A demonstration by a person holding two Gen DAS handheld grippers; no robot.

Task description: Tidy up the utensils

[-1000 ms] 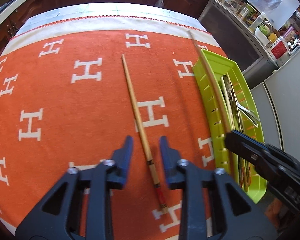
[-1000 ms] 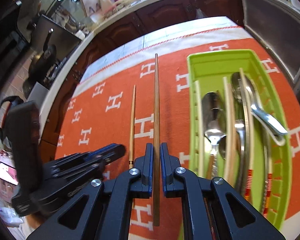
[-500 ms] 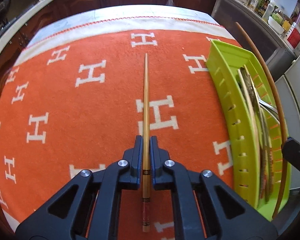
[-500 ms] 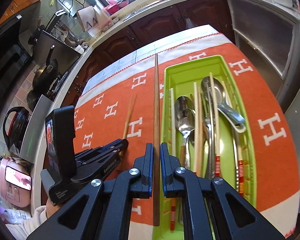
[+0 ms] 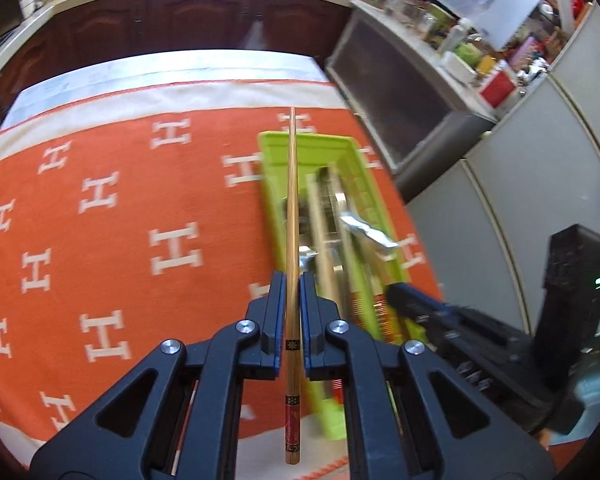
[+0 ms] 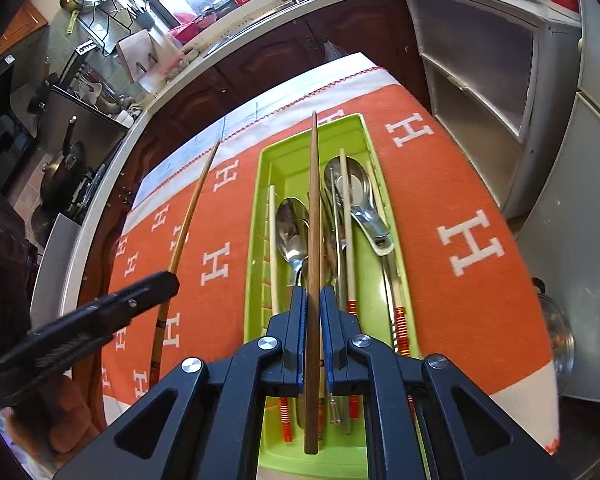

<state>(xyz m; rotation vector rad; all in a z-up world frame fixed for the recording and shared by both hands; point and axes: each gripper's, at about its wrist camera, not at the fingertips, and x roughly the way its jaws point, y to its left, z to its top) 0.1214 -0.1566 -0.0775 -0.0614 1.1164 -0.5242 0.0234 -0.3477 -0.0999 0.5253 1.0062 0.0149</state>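
Orange cloth (image 6: 460, 184) with white H marks covers the bench. At lower centre of the left view, the left claw (image 5: 291, 300) pinches a pale chopstick (image 5: 292, 216) above the cloth. The right claw (image 6: 311, 308) clamps a darker chopstick (image 6: 313, 216) over the green tray (image 6: 256, 216) holding spoons (image 6: 294, 228). Dark cabinets (image 5: 180, 20) lie along the top.
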